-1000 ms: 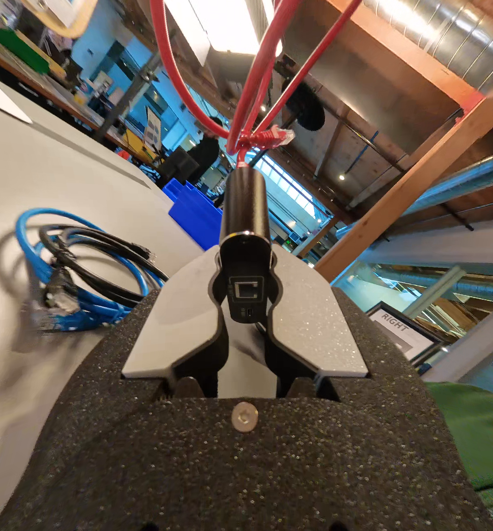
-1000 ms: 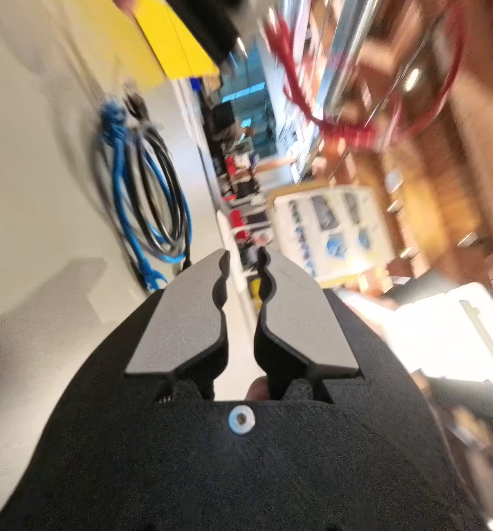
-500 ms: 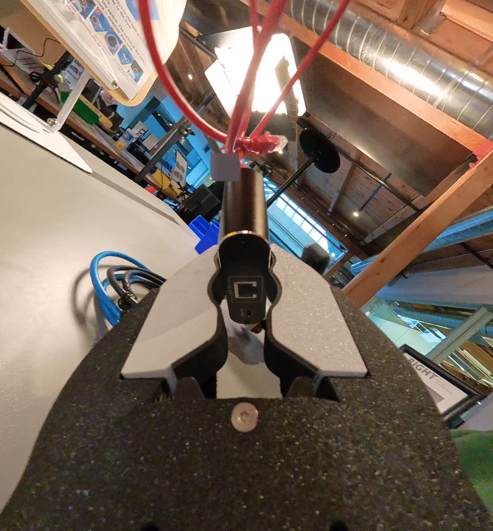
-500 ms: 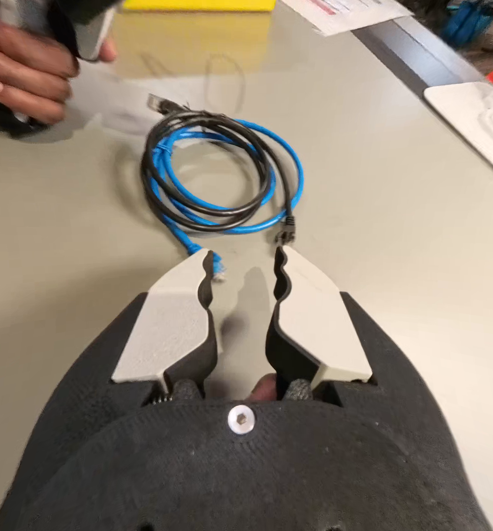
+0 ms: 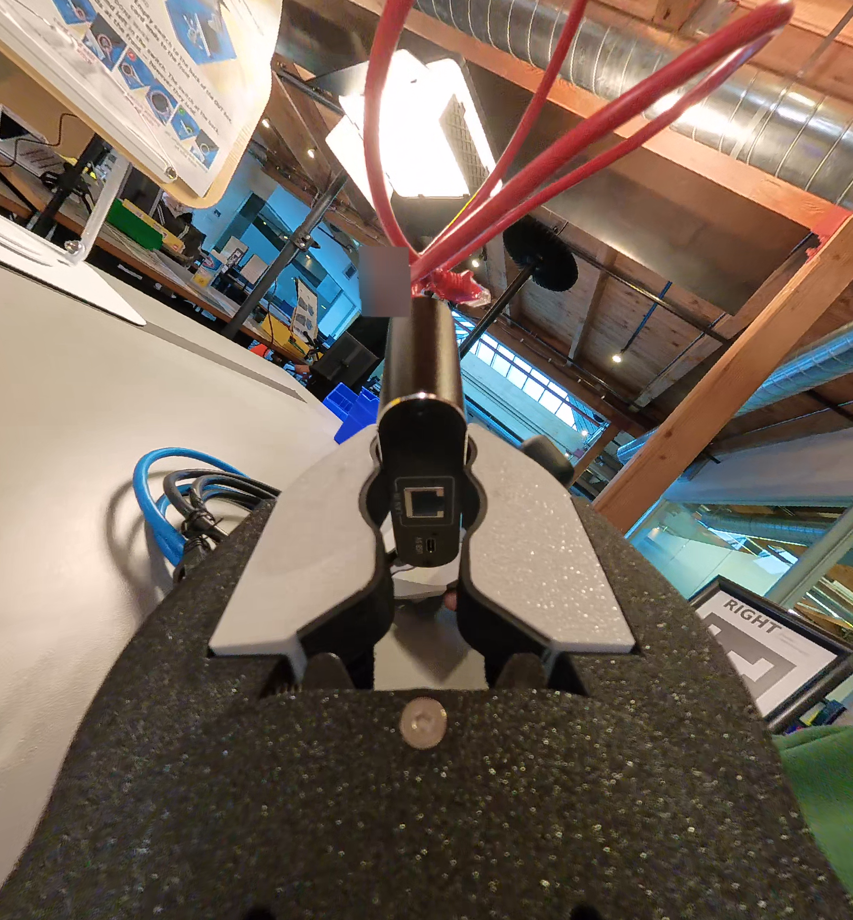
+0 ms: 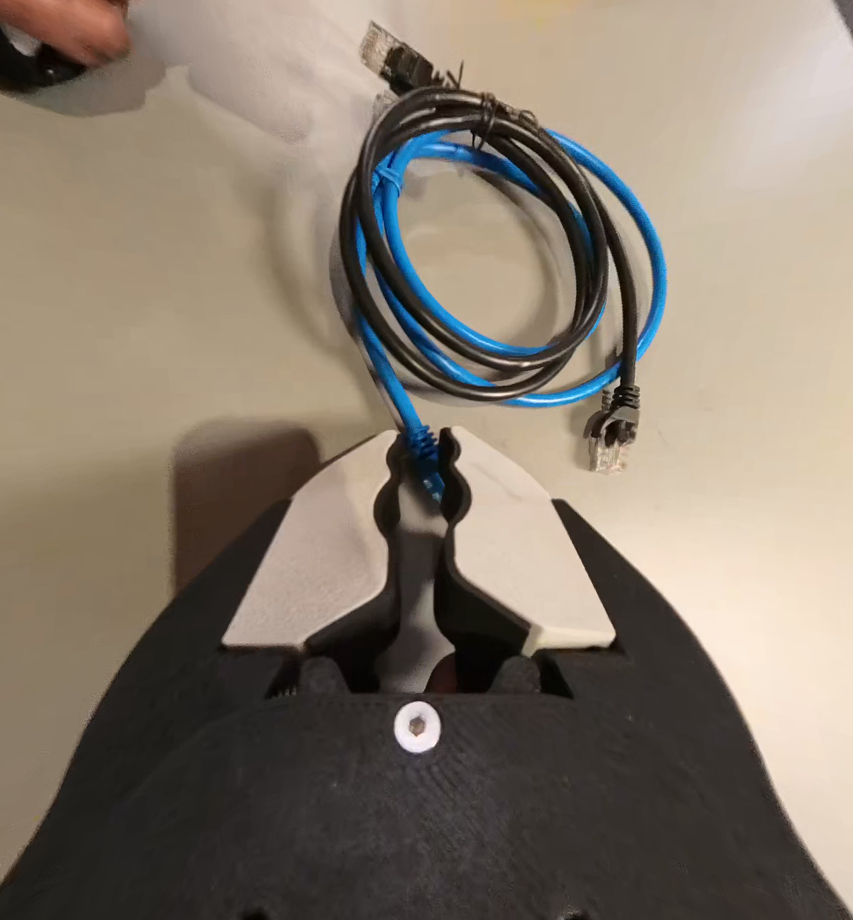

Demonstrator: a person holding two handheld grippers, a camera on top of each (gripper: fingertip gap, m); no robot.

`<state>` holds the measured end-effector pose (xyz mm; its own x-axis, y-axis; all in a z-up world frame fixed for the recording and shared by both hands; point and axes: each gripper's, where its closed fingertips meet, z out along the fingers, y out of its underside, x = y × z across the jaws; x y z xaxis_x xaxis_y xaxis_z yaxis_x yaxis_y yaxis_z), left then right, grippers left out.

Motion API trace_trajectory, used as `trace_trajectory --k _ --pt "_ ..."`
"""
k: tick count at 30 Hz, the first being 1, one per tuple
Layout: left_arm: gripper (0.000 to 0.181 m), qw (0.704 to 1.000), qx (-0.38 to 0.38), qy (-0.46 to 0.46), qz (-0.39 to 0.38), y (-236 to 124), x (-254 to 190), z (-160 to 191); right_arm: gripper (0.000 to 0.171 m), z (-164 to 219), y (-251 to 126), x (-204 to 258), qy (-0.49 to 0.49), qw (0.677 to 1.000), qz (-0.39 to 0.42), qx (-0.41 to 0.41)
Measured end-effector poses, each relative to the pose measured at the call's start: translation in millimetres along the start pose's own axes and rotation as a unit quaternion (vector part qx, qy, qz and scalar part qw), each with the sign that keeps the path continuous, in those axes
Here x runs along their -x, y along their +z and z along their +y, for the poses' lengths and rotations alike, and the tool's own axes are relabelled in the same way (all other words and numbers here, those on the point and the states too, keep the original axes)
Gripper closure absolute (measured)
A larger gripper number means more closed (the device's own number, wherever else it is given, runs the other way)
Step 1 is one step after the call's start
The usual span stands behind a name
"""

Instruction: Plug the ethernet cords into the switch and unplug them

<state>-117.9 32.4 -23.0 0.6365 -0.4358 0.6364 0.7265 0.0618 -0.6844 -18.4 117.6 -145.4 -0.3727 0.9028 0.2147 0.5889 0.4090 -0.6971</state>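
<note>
Our left claw point(image 5: 422, 503) is clamped on the switch point(image 5: 423, 438), a slim black bar that juts forward and upward between the two grey fingers point(image 5: 315, 547), lifted clear of the tabletop point(image 5: 66, 423). Its near end faces the left wrist camera and shows one open ethernet port with a smaller socket just below it. At the far end of the switch a red ethernet cord point(image 5: 469, 219) seems to be plugged in, though a blurred patch beside that end keeps us from being sure; its loops rise toward the ceiling, and a red plug point(image 5: 456, 286) on it lies just beside the top of the switch. Down on the tabletop, to the left of this claw, we see part of the blue and black coil. From the right wrist camera we look down on that coil: a blue ethernet cord point(image 6: 514, 279) and a black ethernet cord point(image 6: 469, 239) lie looped together on the beige surface, each tied with a thin wire. Our right claw point(image 6: 424, 468) has its tips drawn nearly together around the blue plug point(image 6: 427, 463) at the near end of the blue cord. The black cord's near plug point(image 6: 613, 438) lies free to the right of the claw, and its other plug point(image 6: 394, 55) rests at the far side of the coil.
</note>
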Motion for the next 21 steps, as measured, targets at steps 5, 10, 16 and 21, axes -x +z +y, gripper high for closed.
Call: trace_trajectory --k 5,10,16,21 --pt "0.155 1.000 -0.001 0.001 -0.002 0.0 0.3 -0.2 0.161 -22.2 -34.2 2.2 0.017 0.994 0.030 -0.108" --pt "0.155 1.000 -0.020 0.003 -0.003 -5.1 -2.4 -3.7 0.163 -55.7 -68.4 -12.0 0.057 0.969 0.055 -0.234" --pt "0.155 0.999 -0.046 0.021 0.001 -14.4 -12.6 -6.0 0.171 -74.3 -108.8 -48.5 0.157 0.916 0.112 -0.351" --pt "0.155 0.998 -0.052 0.044 -0.005 -17.2 -18.3 -3.9 0.171 -76.0 -128.3 -64.9 0.257 0.874 0.058 -0.409"
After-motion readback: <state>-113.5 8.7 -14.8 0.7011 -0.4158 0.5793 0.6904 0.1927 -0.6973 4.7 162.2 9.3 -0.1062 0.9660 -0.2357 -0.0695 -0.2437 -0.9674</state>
